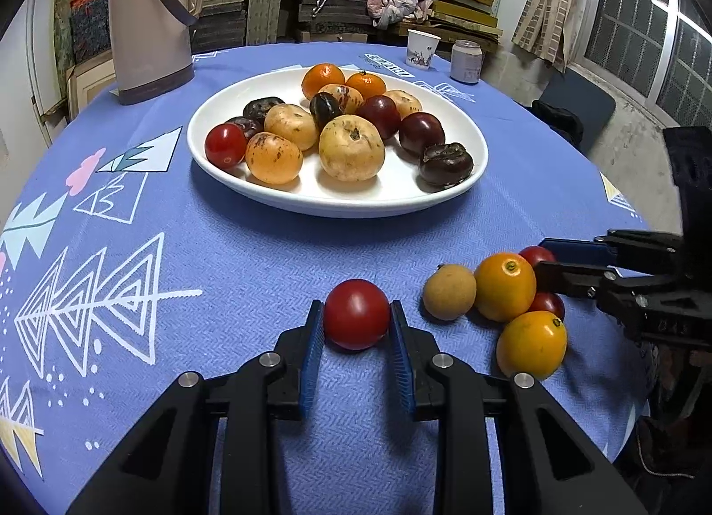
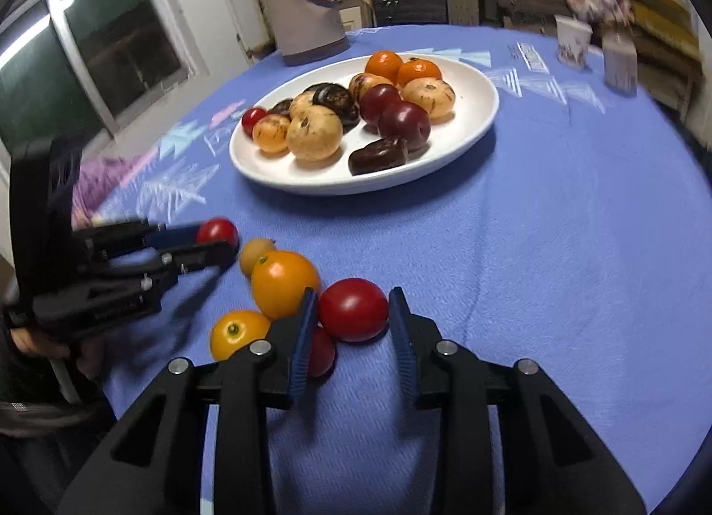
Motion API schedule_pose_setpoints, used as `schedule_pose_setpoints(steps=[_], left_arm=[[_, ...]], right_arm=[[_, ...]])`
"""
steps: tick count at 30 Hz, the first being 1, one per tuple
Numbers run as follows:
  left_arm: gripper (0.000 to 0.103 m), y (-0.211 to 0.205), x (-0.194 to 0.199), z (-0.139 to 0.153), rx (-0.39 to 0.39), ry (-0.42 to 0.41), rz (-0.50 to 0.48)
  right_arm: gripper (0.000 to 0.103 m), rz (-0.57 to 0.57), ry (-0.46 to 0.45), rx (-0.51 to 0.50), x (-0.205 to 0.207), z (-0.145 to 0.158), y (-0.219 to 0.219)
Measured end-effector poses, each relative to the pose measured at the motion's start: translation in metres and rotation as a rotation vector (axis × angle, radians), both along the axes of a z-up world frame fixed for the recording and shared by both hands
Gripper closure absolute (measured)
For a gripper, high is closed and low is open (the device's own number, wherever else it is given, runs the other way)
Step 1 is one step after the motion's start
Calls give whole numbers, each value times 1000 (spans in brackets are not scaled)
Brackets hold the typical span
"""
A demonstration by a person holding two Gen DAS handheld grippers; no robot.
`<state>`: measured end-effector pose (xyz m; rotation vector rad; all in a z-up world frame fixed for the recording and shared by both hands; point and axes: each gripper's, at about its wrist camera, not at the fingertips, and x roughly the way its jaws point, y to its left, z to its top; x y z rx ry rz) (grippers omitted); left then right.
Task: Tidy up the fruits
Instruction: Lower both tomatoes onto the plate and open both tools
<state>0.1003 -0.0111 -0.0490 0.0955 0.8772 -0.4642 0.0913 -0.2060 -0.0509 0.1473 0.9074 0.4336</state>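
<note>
Two grippers each have a red tomato between the fingers, both near the front edge of the bench. The left gripper (image 1: 356,323) is clamped on a round tomato (image 1: 356,314) that rests on the blue cloth (image 1: 249,257). The right gripper (image 2: 353,319) holds a second tomato (image 2: 353,309); its left pad touches, but on the right side a thin gap seems to remain, so I cannot tell if this grip is complete.

The white plate (image 1: 249,90), already full of fruit, stands toward the middle of the bench. The risk I see is on the right: that tomato lies against an orange fruit (image 2: 285,282) and a smaller red tomato (image 2: 321,352), so a lift with a half grip could let it slip and push the neighbours to the near edge. Smooth skin also may squeeze out.

Only the left wrist view shows the brown fruit (image 1: 448,291) fully and a can (image 1: 466,62) at the far edge. Only the right wrist view shows the person's hand (image 2: 40,343) on the left gripper.
</note>
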Motion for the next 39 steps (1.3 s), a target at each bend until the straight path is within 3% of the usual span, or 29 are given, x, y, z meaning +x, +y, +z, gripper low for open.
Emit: schedule_pose_setpoints(steps=[3, 7, 17, 25, 35, 36, 37, 39], left_arm=[[74, 1, 0, 1, -3, 1, -6], [74, 2, 0, 2, -5, 1, -2], [74, 7, -1, 31, -13, -61, 2], [74, 1, 39, 55, 8, -118, 16], [74, -8, 98, 61, -6, -103, 42], [74, -9, 101, 59, -4, -97, 46], [73, -9, 107, 57, -3, -83, 58], [72, -7, 109, 55, -11, -74, 76]], right_arm=[[72, -46, 53, 135, 7, -3, -20], [72, -53, 19, 136, 3, 7, -25], [72, -20, -92, 61, 3, 40, -11], [71, 27, -186, 0, 36, 68, 14], [70, 39, -152, -26, 102, 61, 33], [63, 33, -142, -22, 109, 57, 33], [48, 20, -133, -14, 114, 54, 32], [45, 2, -135, 3, 116, 51, 28]])
